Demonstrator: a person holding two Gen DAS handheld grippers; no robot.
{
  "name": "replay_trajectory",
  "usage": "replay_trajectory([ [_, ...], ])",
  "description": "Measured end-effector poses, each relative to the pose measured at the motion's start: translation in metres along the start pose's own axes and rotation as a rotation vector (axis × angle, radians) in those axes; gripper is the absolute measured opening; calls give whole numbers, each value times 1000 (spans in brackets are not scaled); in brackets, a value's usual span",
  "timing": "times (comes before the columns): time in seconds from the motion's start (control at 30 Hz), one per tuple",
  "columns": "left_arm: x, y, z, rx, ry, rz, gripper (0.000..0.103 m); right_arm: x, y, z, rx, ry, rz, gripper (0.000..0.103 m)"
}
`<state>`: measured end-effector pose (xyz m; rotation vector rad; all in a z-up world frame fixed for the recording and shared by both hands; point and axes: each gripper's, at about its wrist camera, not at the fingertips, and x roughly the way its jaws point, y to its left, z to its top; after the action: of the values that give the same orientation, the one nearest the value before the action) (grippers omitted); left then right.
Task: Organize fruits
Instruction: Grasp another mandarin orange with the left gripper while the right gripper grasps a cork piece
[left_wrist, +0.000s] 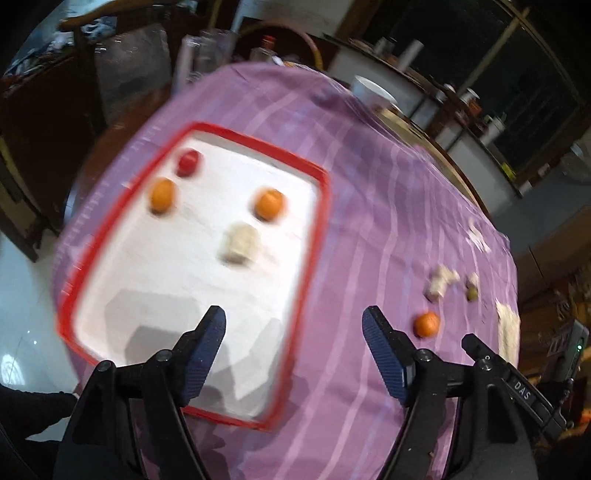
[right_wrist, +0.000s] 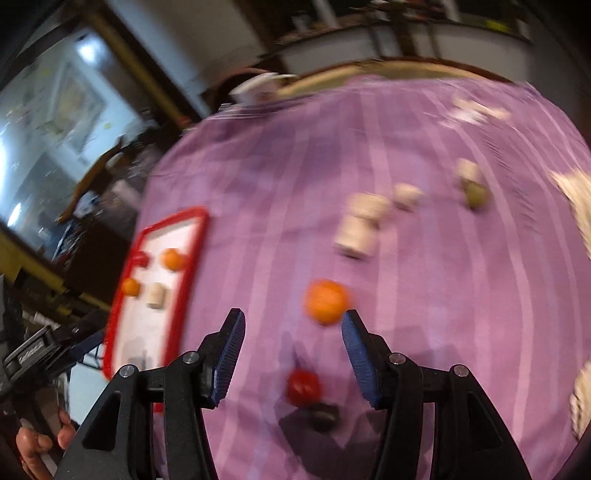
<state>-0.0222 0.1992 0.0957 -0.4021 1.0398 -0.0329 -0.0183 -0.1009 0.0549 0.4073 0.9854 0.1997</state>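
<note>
Hovering, right gripper: the right gripper (right_wrist: 293, 343) was held low over the purple cloth (right_wrist: 424, 314), fingers spread apart and empty, presumably lined up for a pick.
Nearest fruit: a red fruit (right_wrist: 303, 387) was seen between the blue pads (right_wrist: 229, 360) at lower centre, untouched; a dark object (right_wrist: 325, 416) lay just below it, too blurred to be identified.
Next fruit: an orange (right_wrist: 326, 301) was seen just beyond the right fingertip, at centre frame.
Loose pieces: pale chunks (right_wrist: 360, 229) and a greenish fruit (right_wrist: 476, 194) were scattered upper right, well apart from the tray.
Left gripper: the left gripper (left_wrist: 293, 350) was held open and empty above the near end of the red-rimmed tray (left_wrist: 325, 206), probably kept clear after a drop.
Tray contents: two oranges (left_wrist: 161, 195) (left_wrist: 270, 203), a red fruit (left_wrist: 188, 162) and a pale piece (left_wrist: 240, 243) were spaced apart on the white surface at left centre.
Progress: collection was judged partly done, several fruits being left on the cloth.
Risk: round fruit could be nudged and rolled by a closing finger.
</note>
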Motion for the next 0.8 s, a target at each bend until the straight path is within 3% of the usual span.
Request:
replay_trajectory([
  [0.23,5,-56,-15,50,33,-54,76,-37,-42,-7,6,-32,-81,59],
  [0.43,-24,-92,-18,124,-11,-39,76,-52,-56,-3,37,-71,-27,59],
  [0.6,-43,-86,-20,114,-36,7,76,-45,-49,-1,30,-73,25,59],
  [0.8,-52,-53,-27,34,-42,54,76,-24,-38,-5,23,-12,61,59],
])
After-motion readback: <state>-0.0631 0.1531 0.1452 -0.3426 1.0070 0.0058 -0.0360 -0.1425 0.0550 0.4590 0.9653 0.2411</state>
